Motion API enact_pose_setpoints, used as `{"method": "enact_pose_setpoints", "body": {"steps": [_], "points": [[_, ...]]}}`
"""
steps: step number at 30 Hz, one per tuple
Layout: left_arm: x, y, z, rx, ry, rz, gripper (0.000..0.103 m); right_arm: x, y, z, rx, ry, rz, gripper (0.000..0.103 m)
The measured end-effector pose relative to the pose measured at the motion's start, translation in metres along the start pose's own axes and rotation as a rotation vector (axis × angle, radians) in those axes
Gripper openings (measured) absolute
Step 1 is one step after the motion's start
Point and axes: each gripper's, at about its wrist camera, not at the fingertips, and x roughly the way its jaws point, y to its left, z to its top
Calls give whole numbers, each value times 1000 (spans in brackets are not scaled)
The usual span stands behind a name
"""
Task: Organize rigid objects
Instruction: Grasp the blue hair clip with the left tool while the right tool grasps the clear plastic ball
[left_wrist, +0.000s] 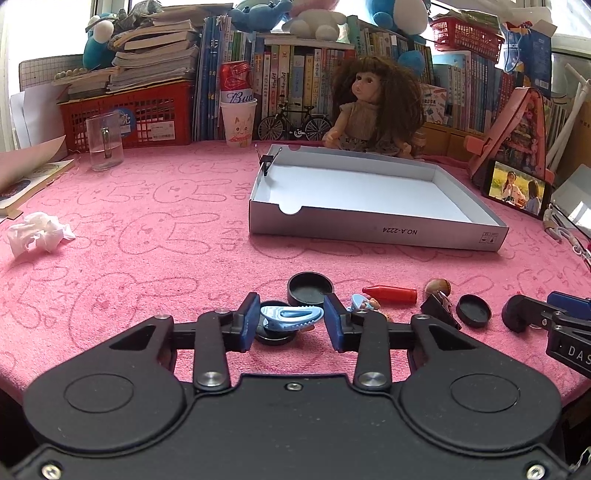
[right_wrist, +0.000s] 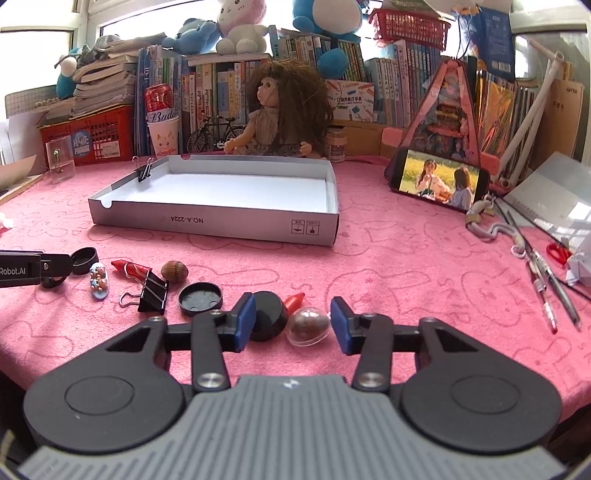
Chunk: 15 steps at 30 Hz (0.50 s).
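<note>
Between the left gripper (left_wrist: 291, 320) pads, a blue hair clip (left_wrist: 291, 316) lies crosswise, seemingly clamped end to end, while the right gripper (right_wrist: 293, 320) brackets, untouched, a clear capsule (right_wrist: 308, 325), with the white box (left_wrist: 376, 230) beyond.

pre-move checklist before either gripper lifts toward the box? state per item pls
1. Left gripper on the blue hair clip: the clip sits between the pads and looks touched at both ends, but how firmly is unclear. Cannot tell.
2. Right gripper on a target: the black cap and the clear capsule both lie between the jaws, with a gap at the right pad. Not ok.
3. White box free to receive items: only a binder clip on its left wall. Ok.
4. Cloth between the grippers and the box is bare. Ok.
5. Grippers apart from each other. Ok.
</note>
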Motion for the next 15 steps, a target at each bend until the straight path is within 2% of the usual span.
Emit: {"method": "enact_pose_setpoints", "body": {"steps": [2,3,4,7,15], "points": [[-1,0,0,3,-4,-3,35,-1,-1,2,4,-6,-9,38],[-2,0,0,3,-6,-4,35,-1,-2,2,10,-5,-9,38],[-2,0,0,3,-8,-6,35,-1,-3,2,16,-1,-6,39],[-3,0,-1,3,-10,-5,35,0,-7,2,28,4,-16,55],[-5,3,-1,4,-27,-3,35,-5,-19,-3,7,18,-20,55]]}}
